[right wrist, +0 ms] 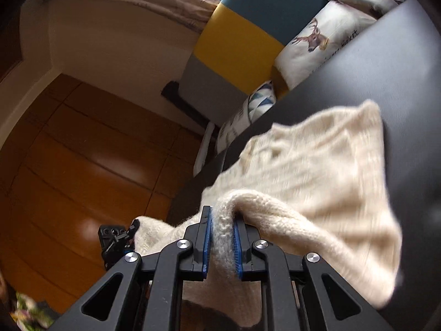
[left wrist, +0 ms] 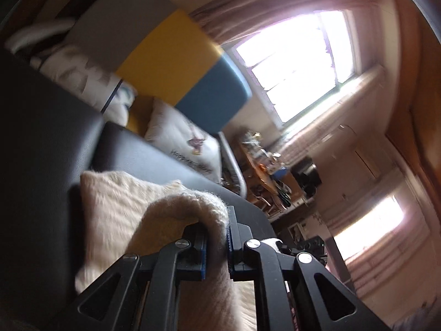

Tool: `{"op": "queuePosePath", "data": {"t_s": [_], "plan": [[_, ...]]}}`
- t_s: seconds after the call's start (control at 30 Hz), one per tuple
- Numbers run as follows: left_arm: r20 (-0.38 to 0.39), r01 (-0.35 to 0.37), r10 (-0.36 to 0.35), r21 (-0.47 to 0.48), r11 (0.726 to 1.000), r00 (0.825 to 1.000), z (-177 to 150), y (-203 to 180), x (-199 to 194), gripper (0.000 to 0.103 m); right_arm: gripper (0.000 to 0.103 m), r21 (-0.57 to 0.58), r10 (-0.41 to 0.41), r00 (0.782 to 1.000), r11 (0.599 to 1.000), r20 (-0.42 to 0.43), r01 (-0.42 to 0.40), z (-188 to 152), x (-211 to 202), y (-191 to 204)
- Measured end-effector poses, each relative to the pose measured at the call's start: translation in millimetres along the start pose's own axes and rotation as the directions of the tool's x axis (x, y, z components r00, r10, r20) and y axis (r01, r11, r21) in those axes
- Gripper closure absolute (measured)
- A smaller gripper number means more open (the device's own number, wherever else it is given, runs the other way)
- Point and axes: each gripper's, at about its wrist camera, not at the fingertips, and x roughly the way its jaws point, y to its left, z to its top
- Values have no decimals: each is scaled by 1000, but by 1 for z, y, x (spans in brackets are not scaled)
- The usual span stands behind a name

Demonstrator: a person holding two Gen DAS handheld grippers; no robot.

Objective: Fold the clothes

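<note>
Fuzzy knit sweater (right wrist: 317, 165) — glossy wood floor (right wrist: 82, 151)

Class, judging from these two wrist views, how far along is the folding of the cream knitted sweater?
Done: nothing visibly finished; the cream knitted sweater lies partly spread on the black table. In hand: the left gripper and right gripper each pinch one edge, lifted. Left: carrying that edge over, laying it down and letting go.

Sweater (right wrist: 317, 165) lies on table (right wrist: 399, 69); cushions (right wrist: 317, 47) behind it (chair (right wrist: 248, 35) beyond, w/ window further back).
</note>
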Motion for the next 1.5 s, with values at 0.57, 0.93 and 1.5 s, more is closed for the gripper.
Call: {"op": "queuePosePath", "data": {"t_s": [0.57, 0.93, 1.5], "plan": [[-204, -143, 106, -172, 975, 973, -91, 54, 3, 94, 93, 94, -145, 977, 983, -155, 160, -42, 13, -49], [-144, 51, -102, -321, 946, 984, -95, 40, -27, 87, 8, 182, 169, 962, 975, -215, -130, -85, -4, 2], [-19, -131, 132, -317, 939, 991, -41, 59, -39, 79, 5, 142, 64, 995, 987, 80, -75, -45, 8, 8]]}}
